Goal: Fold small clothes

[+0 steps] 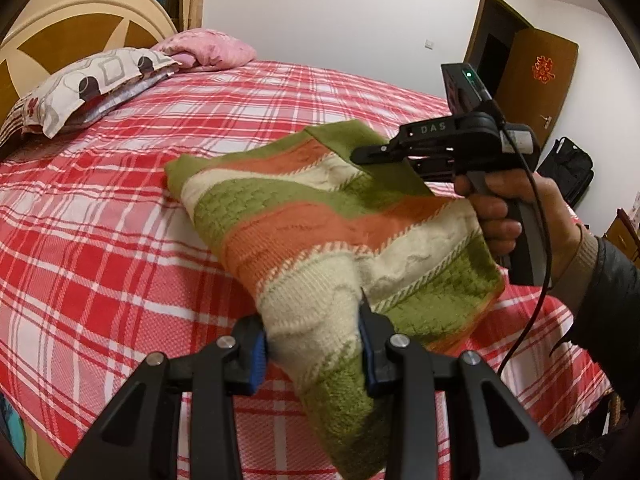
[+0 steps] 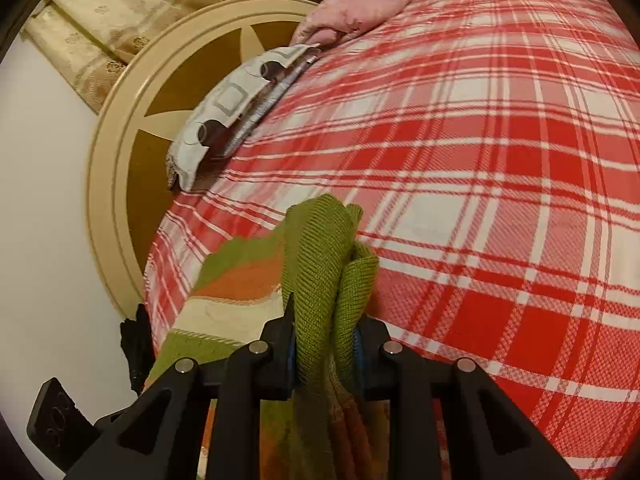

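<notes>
- Left wrist view: the sweater [image 1: 320, 232], striped green, orange and cream, is held up over the plaid bed [image 1: 120, 208], its far end sagging to the cover.
- The left gripper [image 1: 312, 344] is clamped on a cream band at the sweater's near edge.
- The right gripper [image 1: 374, 154] is seen side-on, level, gripped by the right hand [image 1: 508, 208], its jaws closed on the green hem.
- Right wrist view: bunched green knit is pinched in the right gripper [image 2: 324, 344]; pillows [image 2: 240, 108] lie by the headboard [image 2: 120, 128].
</notes>
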